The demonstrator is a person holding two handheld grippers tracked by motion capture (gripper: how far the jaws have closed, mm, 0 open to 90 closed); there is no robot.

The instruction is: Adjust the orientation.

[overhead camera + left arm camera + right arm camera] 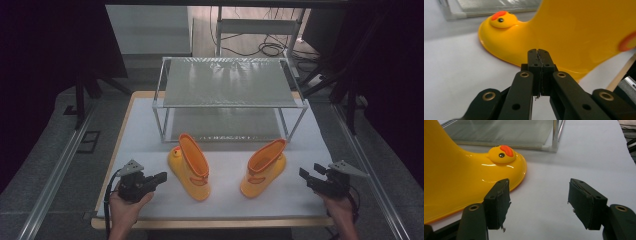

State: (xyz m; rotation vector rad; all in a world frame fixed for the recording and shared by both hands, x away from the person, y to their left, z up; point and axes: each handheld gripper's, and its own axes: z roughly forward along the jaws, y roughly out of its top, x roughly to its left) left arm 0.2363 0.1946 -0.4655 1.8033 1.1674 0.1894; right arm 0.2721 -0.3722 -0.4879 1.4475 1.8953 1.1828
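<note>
Nearest me, my left gripper (539, 53) has its jaws shut on nothing, just short of the left boot (190, 167); I'd open before reaching. My right gripper (539, 202) gapes beside the right boot (264, 167) on the surface (225, 200).

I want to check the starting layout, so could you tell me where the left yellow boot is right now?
In the high view the left yellow boot lies on the white table, left of centre, in front of the metal shelf rack, between the left gripper and the other boot.

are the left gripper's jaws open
No, in the left gripper view the left gripper's two black jaws press together with nothing between them.
</note>
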